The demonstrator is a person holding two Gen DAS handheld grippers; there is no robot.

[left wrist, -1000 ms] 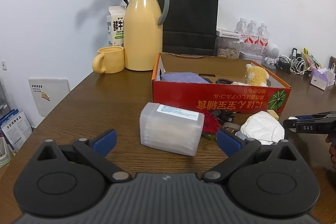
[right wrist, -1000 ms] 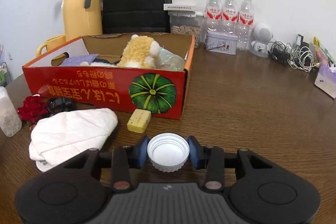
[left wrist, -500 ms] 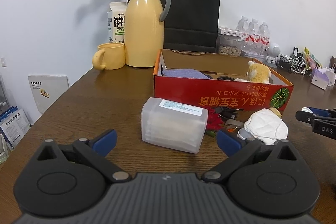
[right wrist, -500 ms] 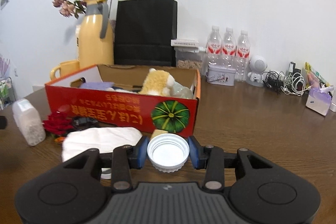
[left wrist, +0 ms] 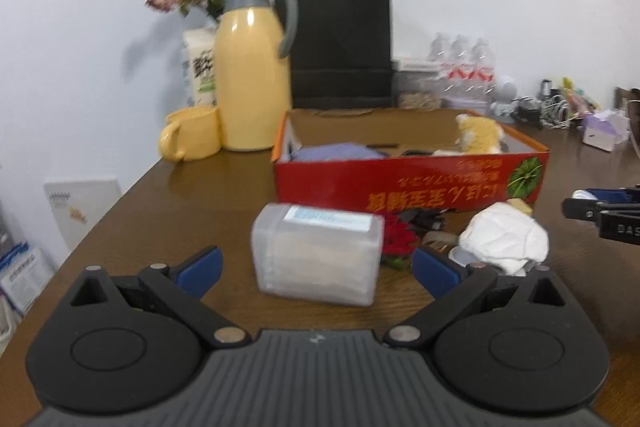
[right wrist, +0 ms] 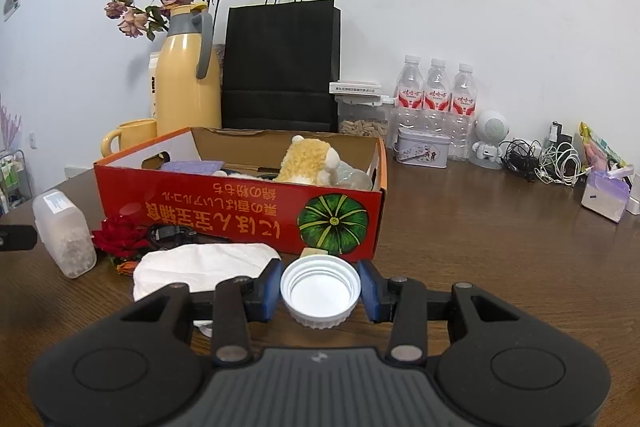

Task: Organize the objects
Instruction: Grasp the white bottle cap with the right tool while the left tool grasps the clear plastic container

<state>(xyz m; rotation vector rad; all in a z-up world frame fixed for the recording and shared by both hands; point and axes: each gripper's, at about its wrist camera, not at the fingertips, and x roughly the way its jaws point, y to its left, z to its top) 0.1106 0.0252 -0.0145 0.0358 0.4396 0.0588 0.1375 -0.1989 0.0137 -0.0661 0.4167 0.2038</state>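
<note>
- A white screw cap [right wrist: 320,291] is gripped between the blue pads of the right tool [right wrist: 320,293], open side up, and is held clear above the desk [right wrist: 500,247].
- The red cardboard box [right wrist: 240,215] lies straight ahead of the cap and slightly to the left, its long side set across the view; the near wall must be cleared before the cap can be lowered in, so the coming move is judged to be forward and up over that wall.
- The right tool is the nearer of the two to the box's pumpkin-printed end.
- The left tool [left wrist: 316,265] is held wide open with nothing between its pads; a translucent lidded plastic container [left wrist: 318,255] stands just ahead of it, centred between the fingers, its long axis running across the gap.
- Inside the box a yellow plush toy [right wrist: 308,163], a purple cloth [right wrist: 196,166] and a clear crumpled bag [right wrist: 352,177] can be seen; some dark items behind them cannot be identified.
- The plastic container is seen to hold pale granular contents, though what they are cannot be told.
- Left on the desk in front of the box are a crumpled white cloth [right wrist: 204,265], a red artificial rose [right wrist: 120,237], a dark cable bundle [right wrist: 170,233] and a small yellow block [left wrist: 520,205].
</note>
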